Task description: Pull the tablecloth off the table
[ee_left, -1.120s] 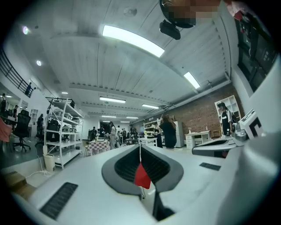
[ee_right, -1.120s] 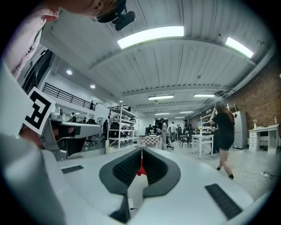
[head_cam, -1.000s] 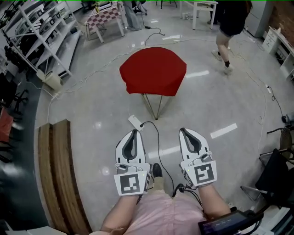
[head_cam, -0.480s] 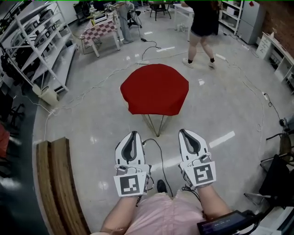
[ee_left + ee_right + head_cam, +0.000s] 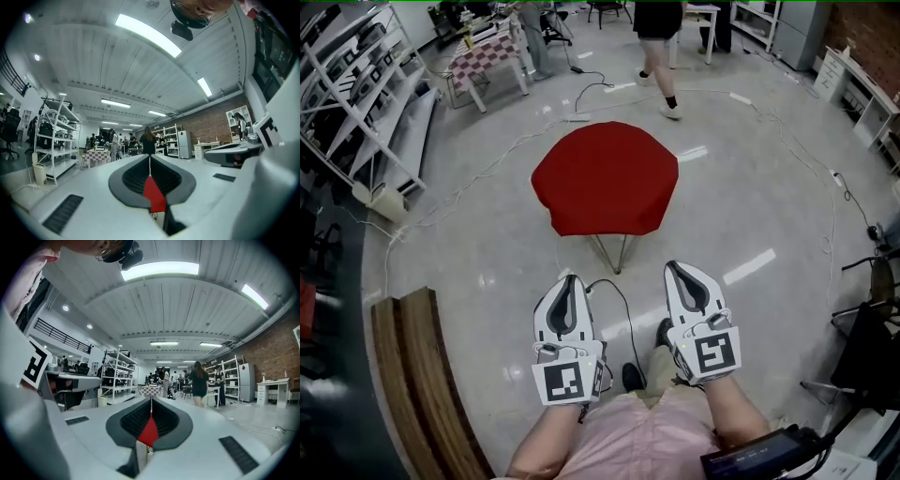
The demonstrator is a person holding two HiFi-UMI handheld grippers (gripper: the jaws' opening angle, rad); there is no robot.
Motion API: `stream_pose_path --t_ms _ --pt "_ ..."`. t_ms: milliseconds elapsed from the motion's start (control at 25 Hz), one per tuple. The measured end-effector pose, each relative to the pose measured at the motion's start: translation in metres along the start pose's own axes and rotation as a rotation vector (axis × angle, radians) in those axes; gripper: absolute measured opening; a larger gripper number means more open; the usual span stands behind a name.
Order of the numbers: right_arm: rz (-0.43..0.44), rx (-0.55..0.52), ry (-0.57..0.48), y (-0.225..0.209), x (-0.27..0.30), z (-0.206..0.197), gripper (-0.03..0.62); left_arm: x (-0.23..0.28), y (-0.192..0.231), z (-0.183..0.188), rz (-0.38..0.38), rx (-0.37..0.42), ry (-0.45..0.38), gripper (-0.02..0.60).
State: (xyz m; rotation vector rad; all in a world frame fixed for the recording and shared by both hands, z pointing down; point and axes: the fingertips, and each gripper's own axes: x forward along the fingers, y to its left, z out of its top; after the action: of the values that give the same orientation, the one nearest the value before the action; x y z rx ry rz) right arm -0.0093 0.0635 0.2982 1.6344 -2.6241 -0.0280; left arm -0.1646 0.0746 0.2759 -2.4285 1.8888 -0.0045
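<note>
Closed right down on the left gripper [image 5: 150, 158], ribbed dark pads [image 5: 136, 176] meeting along one thin seam, nothing clamped. Same on the right gripper [image 5: 151, 401]: shut to a line and empty. Only looks as if something red is pinched there. In truth a sliver of the round red fabric tablecloth [image 5: 149, 433], seen through the notch under the tips, far beyond them and untouched. Held level and side by side in front of the body, tips aimed toward the cloth, probably for want of reach and with no reason yet to part the fingers. Further out, in the head view, draped over the whole top of the small hairpin-legged metal table [image 5: 617, 251], hanging a little past every edge, smooth, no part lifted, well apart from both sets of tips across a stretch of glossy grey floor [image 5: 478, 234]. Judged not yet begun, then. Nearest hem, the one facing the grippers, likely the place to seize once closer and opened. Between the grippers and the table's legs, a thin black cable [image 5: 623, 305] snaking over the floor. Off to the left, a long wooden bench [image 5: 417, 375]. Beyond the table's far edge, a person in dark clothes [image 5: 654, 37] on foot, and white metal shelving [image 5: 356, 84] along the left side.
</note>
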Motion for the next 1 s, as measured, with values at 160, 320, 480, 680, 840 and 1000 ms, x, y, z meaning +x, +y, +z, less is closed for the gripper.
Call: stream_pose_path --t_ms 160,320,480,680,840,1000 --pt "0.001 0.008 0.011 -0.021 0.022 -0.011 0.018 0.031 -0.001 -0.008 0.006 0.005 0.013 0.031" --pt "0.014 0.019 0.022 -0.051 0.056 -0.024 0.018 0.074 -0.004 -0.016 0.016 0.017 0.015 0.031" --pt "0.025 0.029 0.01 -0.09 0.097 -0.027 0.018 0.127 -0.004 -0.018 0.028 0.042 0.012 0.031" --pt "0.043 0.03 -0.002 -0.134 0.145 -0.018 0.018 0.186 -0.004 -0.01 0.055 0.063 0.019 0.031" --pt "0.068 0.04 -0.013 -0.158 0.171 -0.011 0.02 0.216 -0.008 0.001 0.073 0.083 0.015 0.031" --pt "0.087 0.046 -0.018 -0.175 0.197 -0.01 0.02 0.242 -0.007 0.003 0.086 0.096 0.013 0.031"
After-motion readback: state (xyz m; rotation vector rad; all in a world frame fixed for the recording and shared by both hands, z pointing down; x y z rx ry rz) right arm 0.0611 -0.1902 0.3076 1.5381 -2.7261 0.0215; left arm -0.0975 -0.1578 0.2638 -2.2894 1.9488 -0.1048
